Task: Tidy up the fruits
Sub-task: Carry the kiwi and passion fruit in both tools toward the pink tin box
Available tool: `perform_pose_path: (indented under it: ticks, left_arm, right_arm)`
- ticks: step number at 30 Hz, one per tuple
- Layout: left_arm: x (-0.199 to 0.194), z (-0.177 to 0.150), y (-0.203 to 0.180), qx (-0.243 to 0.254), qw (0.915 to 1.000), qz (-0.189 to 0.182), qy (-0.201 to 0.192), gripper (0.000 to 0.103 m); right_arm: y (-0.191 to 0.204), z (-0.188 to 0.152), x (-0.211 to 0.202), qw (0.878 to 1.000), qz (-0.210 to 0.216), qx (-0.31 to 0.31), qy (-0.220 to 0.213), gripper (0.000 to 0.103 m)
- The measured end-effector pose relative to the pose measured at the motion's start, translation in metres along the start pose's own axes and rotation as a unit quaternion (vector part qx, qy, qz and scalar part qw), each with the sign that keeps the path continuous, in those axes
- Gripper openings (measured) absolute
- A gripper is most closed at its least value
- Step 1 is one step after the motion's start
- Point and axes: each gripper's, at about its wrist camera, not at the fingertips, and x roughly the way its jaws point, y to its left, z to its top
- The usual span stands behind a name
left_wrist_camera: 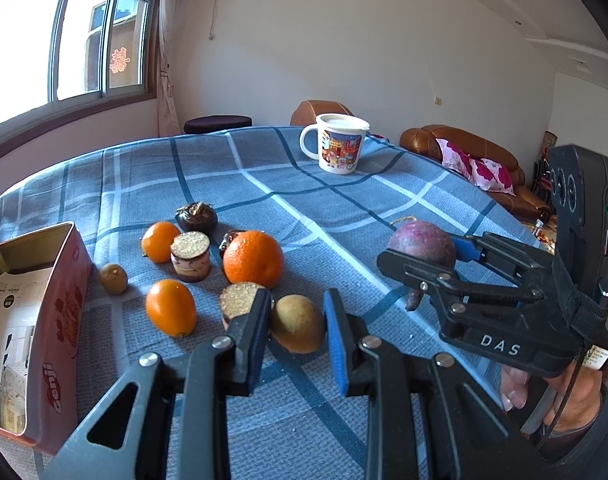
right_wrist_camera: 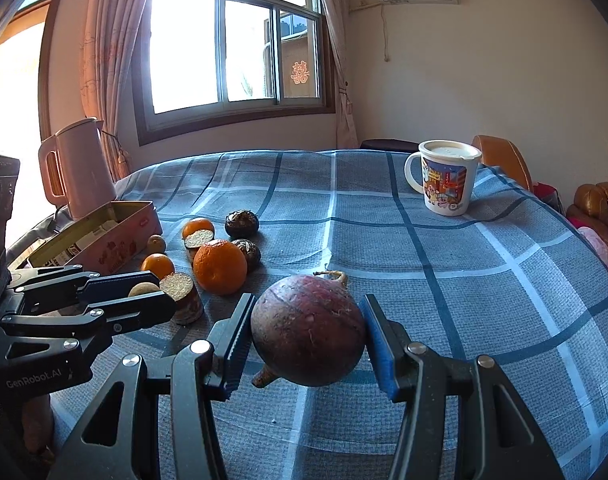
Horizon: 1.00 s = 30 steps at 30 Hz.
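Note:
My left gripper (left_wrist_camera: 298, 326) is around a small brown kiwi-like fruit (left_wrist_camera: 298, 328) on the blue checked cloth; both pads look to be touching it. My right gripper (right_wrist_camera: 305, 336) is shut on a round purple fruit with a stem (right_wrist_camera: 307, 328), also seen in the left wrist view (left_wrist_camera: 421, 244). Left of them lie a big orange (left_wrist_camera: 252, 258), two smaller oranges (left_wrist_camera: 170, 307) (left_wrist_camera: 160, 241), cut cylindrical pieces (left_wrist_camera: 190, 256), dark fruits (left_wrist_camera: 196, 216) and a small brown fruit (left_wrist_camera: 114, 278). An open red tin box (left_wrist_camera: 32, 320) stands at the far left.
A lidded picture mug (left_wrist_camera: 337, 148) stands at the back of the table. A pink kettle (right_wrist_camera: 82, 168) stands behind the tin box (right_wrist_camera: 100, 236). Brown sofas with pink cushions (left_wrist_camera: 475, 160) are beyond the table's right edge.

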Motion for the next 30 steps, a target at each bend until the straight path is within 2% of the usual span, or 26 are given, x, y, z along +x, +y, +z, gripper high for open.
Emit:
perform_pose_path:
  ticks: [30]
  left_arm:
    - [-0.024, -0.003, 0.001, 0.000, 0.9979, 0.011, -0.064, 0.029]
  right_arm:
    - [0.004, -0.004, -0.015, 0.999, 0.005, -0.015, -0.048, 0.054]
